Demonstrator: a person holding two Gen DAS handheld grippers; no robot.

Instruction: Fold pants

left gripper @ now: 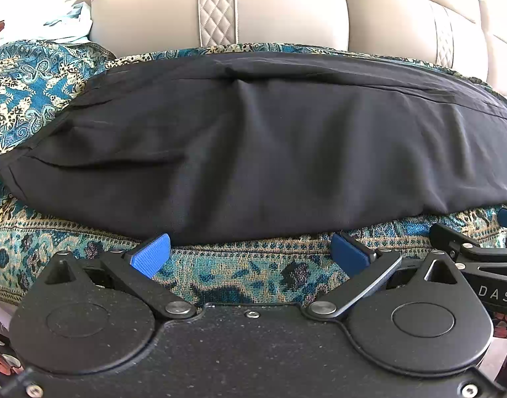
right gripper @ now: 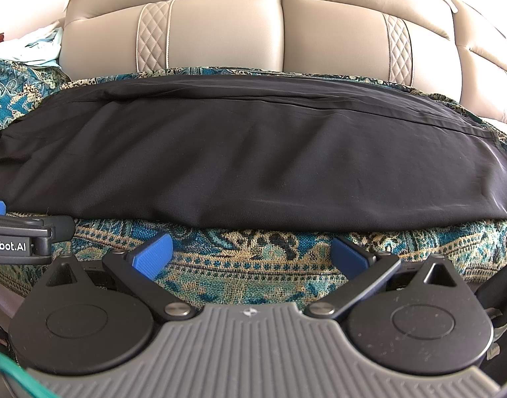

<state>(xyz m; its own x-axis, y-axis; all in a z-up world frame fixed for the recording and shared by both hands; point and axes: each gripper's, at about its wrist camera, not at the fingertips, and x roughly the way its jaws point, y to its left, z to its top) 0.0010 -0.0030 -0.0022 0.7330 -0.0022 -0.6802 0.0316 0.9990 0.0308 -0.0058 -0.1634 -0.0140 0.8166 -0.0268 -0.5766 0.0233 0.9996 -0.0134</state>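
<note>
Black pants (left gripper: 260, 152) are lying stretched sideways across a teal patterned throw (left gripper: 243, 272) on a beige sofa (left gripper: 273, 10). Left tongs (left gripper: 250, 253) and right tongs (right gripper: 251, 253) are both sitting low and level just short of the near edge of the pants, side by side, blue pads (left gripper: 150, 255) spread wide apart, gripping nothing.

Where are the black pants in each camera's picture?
Left wrist view: the black pants lie across the middle on the patterned blanket, just beyond the open left gripper.
Right wrist view: the pants again fill the middle band, beyond the open right gripper.
Shared landmark: the beige sofa back with quilted strips, behind the pants in both.
</note>
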